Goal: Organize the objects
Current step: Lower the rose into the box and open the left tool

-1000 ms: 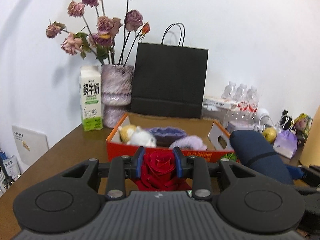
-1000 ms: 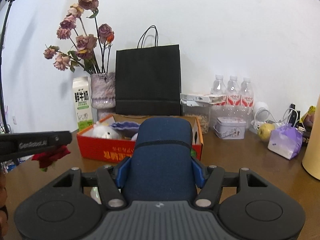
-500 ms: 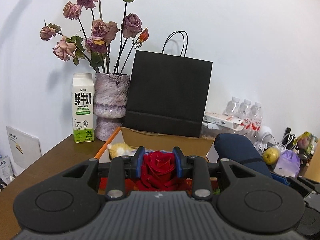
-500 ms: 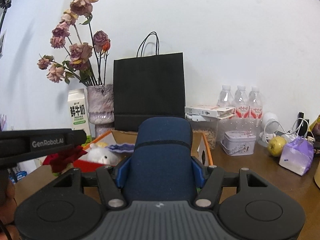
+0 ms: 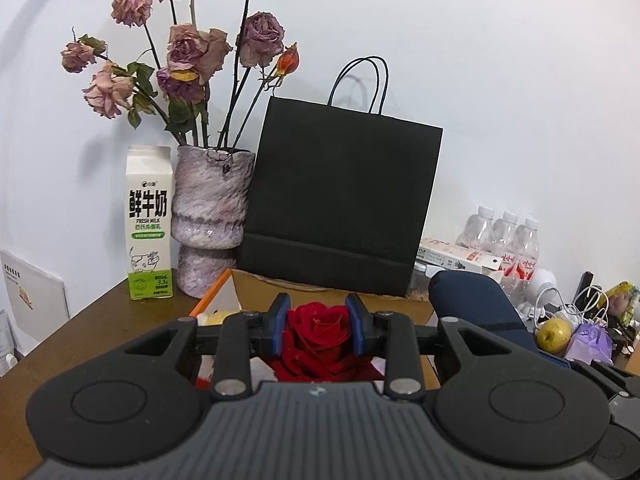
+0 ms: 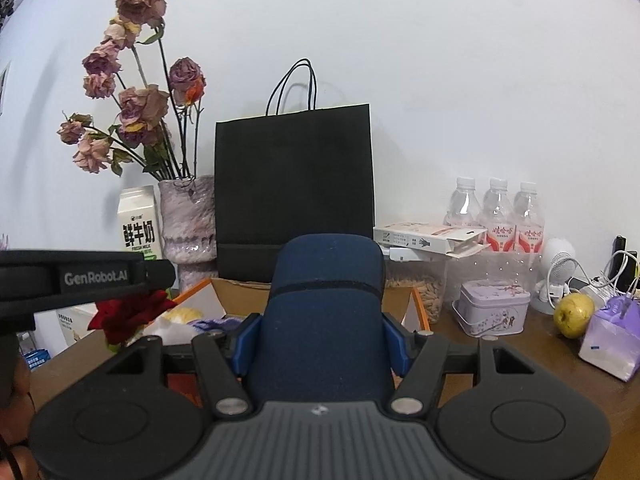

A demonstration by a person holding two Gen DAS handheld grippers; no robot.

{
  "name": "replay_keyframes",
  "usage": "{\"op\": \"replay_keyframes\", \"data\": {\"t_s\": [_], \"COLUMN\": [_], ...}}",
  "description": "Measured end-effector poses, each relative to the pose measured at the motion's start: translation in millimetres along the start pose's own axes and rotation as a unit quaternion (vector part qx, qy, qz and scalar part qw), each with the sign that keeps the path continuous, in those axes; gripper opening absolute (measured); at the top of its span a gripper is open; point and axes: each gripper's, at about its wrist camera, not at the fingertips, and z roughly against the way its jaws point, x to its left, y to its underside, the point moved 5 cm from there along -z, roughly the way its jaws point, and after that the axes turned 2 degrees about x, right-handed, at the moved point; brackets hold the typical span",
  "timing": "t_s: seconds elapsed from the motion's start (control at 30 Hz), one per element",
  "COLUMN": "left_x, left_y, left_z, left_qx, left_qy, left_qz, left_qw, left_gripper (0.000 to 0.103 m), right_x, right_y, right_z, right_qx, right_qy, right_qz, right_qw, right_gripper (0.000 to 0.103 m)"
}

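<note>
The left hand-held gripper [image 5: 319, 322] pinches a red rose [image 5: 318, 330] between its blue pads, the bloom facing up and forward. The right hand-held gripper [image 6: 320, 336] clamps a dark blue pouch [image 6: 325, 312], which stands up between its pads and juts out past them.

Just ahead of and below both grippers sits an orange-edged cardboard box [image 5: 256, 292] on a brown bench [image 5: 80, 328]. From the right gripper's camera, something white and something purple lie inside the box; what they are is unclear. Directly behind the box, a black paper bag [image 5: 340, 204] with cord handles stands upright against a white wall.

Ahead and to the left of the left gripper stand a mottled purple vase [image 5: 210, 216] holding dried pink roses [image 5: 188, 52] and, just left of it, a white and green milk carton [image 5: 149, 228].

Ahead and to the right of the right gripper are three water bottles [image 6: 496, 216], a flat carton [image 6: 428, 238] resting on a clear tub [image 6: 420, 292], a small lilac tin [image 6: 494, 308], a yellow apple [image 6: 574, 314], a purple tissue pack [image 6: 612, 340] and a tangle of white cables [image 6: 600, 284].

In the right gripper's view, the left gripper reaches in from the left edge with the rose hanging beneath its tip, above the box's near left corner.
</note>
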Motion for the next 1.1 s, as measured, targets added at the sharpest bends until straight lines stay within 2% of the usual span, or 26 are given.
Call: {"op": "replay_keyframes", "data": {"t_s": [0.6, 1.1], "left_x": [3.6, 3.7], "left_y": [-8.3, -7.6], "left_z": [-62.9, -110.9], "left_qx": [0.019, 0.040], "left_qy": [-0.009, -0.009], "left_qz": [-0.002, -0.020], "left_qw": [0.9998, 0.9990], "left_gripper": [0.030, 0.030], "right_x": [-17.0, -26.8], "right_y": [-12.5, -9.8], "right_z": [-58.1, -101.2], "right_qx": [0.002, 0.031], "right_qy": [0.010, 0.010], "right_qz": [0.003, 0.004], "right_qw": [1.000, 0.999], "right_gripper": [0.061, 0.061]}}
